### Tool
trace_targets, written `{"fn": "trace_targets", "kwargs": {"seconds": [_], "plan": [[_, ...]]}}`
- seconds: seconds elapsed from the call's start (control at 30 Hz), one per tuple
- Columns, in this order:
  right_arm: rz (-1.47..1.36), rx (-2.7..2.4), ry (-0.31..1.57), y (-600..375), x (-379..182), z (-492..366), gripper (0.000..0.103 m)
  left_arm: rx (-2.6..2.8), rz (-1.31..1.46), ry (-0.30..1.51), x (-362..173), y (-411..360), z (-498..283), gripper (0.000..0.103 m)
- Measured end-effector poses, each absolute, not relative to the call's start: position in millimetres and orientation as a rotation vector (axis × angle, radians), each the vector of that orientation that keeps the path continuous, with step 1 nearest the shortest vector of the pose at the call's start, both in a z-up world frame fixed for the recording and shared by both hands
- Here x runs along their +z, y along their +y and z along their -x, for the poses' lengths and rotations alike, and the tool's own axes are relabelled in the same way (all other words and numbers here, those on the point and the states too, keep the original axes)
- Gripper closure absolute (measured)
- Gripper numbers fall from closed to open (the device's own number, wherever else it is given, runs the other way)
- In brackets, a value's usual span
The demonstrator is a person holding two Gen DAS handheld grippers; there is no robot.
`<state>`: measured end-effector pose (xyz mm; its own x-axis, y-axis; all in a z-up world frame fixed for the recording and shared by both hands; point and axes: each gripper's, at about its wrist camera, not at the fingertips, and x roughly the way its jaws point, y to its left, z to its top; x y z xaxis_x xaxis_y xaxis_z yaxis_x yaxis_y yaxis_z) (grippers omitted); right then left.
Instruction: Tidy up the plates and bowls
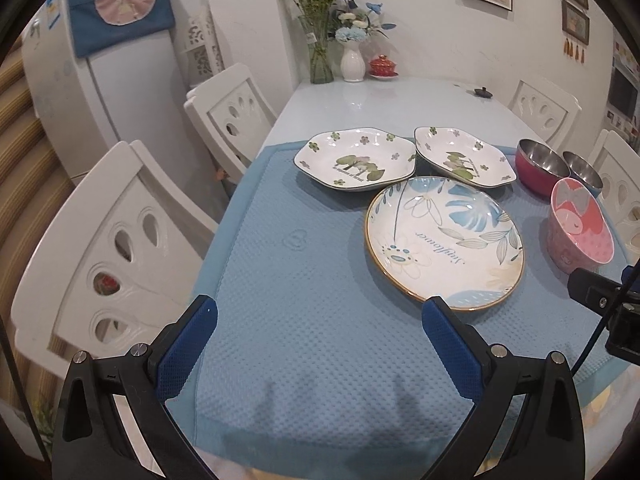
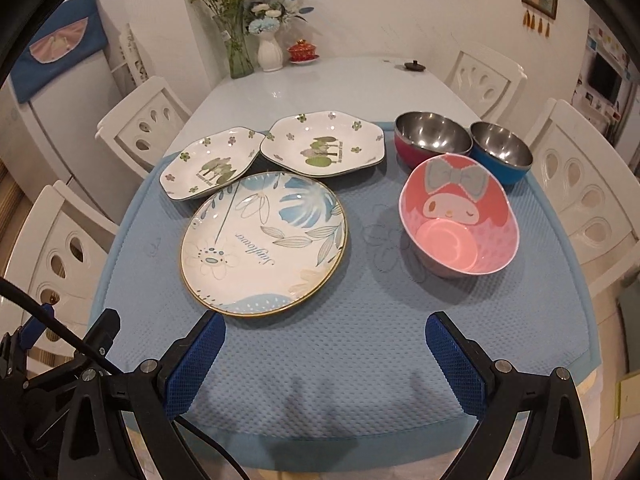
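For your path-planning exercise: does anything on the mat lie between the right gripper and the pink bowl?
Nothing visible does. Only bare blue mat lies between the open right gripper and the pink bowl; the round plate sits off to the left.

Blue mat (image 2: 340,360) covers near end of desk (image 2: 340,84). At far end: glass vase (image 2: 239,54), white vase (image 2: 270,53), red lidded cup (image 2: 303,51). White chairs (image 2: 148,124) line both sides.

On the blue mat (image 2: 340,360) there are three plates: one round plate (image 2: 262,242) and two hexagonal plates (image 2: 208,168) (image 2: 322,148). There are three bowls: one pink (image 2: 460,220), one red (image 2: 430,136), one blue (image 2: 502,156).
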<state>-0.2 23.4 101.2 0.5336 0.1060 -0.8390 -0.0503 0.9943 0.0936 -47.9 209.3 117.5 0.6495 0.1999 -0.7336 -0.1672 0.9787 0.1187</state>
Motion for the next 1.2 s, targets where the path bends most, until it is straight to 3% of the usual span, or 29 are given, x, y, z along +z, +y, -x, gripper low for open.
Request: {"fn": "trace_targets", "kwargs": {"seconds": [0.5, 1.1, 1.2], "plan": [[-0.085, 0.039, 1.001, 45.5, 104.5, -21.9, 0.003, 0.056, -0.021, 0.883, 126.2, 235.4, -0.8, 0.001], [-0.129, 0.005, 1.097, 44.7, 74.0, -62.6, 0.006, -0.036, 0.007, 0.956, 96.3, 241.2, -54.6, 0.003], [-0.147, 0.007, 1.126, 42.2, 65.8, -72.4, 0.014, -0.045, 0.013, 0.973, 89.7, 240.5, -62.7, 0.003]]}}
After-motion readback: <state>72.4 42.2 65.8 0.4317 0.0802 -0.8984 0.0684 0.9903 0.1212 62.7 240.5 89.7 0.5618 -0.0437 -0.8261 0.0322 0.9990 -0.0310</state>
